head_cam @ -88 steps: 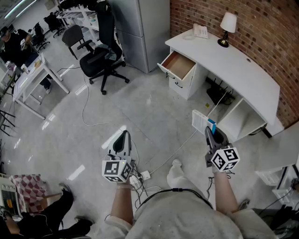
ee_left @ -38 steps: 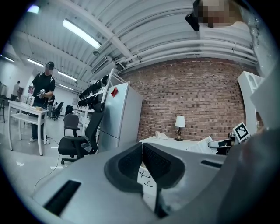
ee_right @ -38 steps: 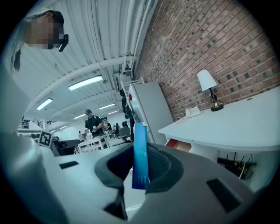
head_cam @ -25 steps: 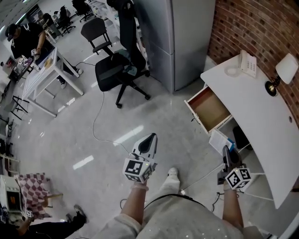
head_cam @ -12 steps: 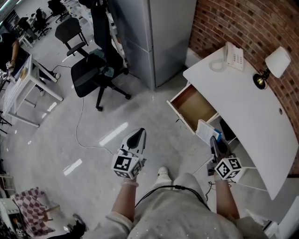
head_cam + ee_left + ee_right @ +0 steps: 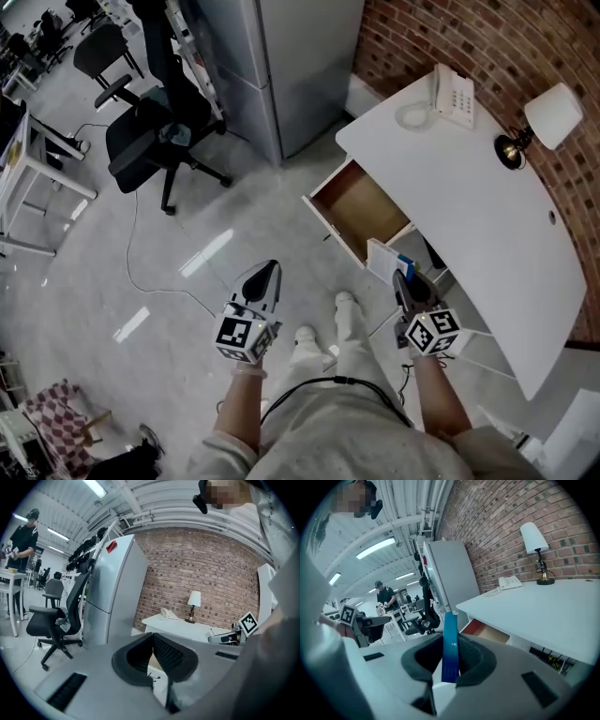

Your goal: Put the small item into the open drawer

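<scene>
Closer to the desk [image 6: 450, 187] than in the earlier head views — both grippers are carried forward, and the open drawer [image 6: 361, 208] is now seen just ahead of the right gripper [image 6: 401, 279] instead of well apart from it. Small item [image 6: 451, 646] is held in the right gripper: a thin flat packet, blue along the edge, white on the broad face, stood on edge between the pads and sticking out past the jaw tips toward the drawer. Jaws are closed onto its two broad faces and kept apart only by its thickness. Left gripper [image 6: 270, 269] is held off to the side over the floor [image 6: 169, 244], jaws brought together at the tips, nothing between them. Drawer is pulled out from the desk front, wooden bottom bare, nothing seen inside. Item is not yet over the drawer — it is judged near the front corner, outside it. Handling, as judged: item is taken to be light and fairly stiff, card-like, not fragile. Its smooth faces may be slippery, so a slip or pivot is possible if it is pinched at one end only. Grip across the flat faces, low on the body, is judged the right hold. Only a small opening should be needed for release once the packet is over the drawer bottom.
</scene>
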Demonstrator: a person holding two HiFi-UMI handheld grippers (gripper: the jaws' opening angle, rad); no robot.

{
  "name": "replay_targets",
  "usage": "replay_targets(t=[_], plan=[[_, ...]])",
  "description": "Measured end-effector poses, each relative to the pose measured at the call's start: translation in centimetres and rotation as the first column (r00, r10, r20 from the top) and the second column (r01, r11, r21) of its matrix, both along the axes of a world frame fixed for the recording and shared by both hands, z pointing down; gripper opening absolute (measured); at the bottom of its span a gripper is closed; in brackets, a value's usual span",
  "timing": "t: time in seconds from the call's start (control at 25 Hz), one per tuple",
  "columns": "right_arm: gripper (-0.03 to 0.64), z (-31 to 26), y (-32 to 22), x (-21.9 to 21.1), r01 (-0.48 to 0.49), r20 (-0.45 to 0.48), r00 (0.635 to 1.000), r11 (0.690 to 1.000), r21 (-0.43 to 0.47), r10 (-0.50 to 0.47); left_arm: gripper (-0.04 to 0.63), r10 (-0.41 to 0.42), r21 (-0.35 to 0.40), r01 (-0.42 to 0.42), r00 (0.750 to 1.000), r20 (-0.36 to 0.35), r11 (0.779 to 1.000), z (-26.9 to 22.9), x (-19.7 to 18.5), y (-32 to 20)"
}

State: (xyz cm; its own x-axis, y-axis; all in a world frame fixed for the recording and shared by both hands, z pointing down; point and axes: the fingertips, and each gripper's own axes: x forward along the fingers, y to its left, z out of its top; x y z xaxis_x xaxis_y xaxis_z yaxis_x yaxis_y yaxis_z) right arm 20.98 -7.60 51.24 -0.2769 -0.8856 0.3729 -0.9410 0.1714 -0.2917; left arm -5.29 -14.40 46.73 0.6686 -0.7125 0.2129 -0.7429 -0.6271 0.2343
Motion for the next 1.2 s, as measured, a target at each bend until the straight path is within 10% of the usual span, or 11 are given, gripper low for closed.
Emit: replay_targets(t=[1.2], plan=[[0.072, 18.0, -9.4, 0.6, 0.249, -0.295, 0.880, 0.891, -0.379, -0.372, 0.006, -0.136, -0.167, 0.139, 0.990, 0.032, 0.976, 11.6, 6.3, -4.1]])
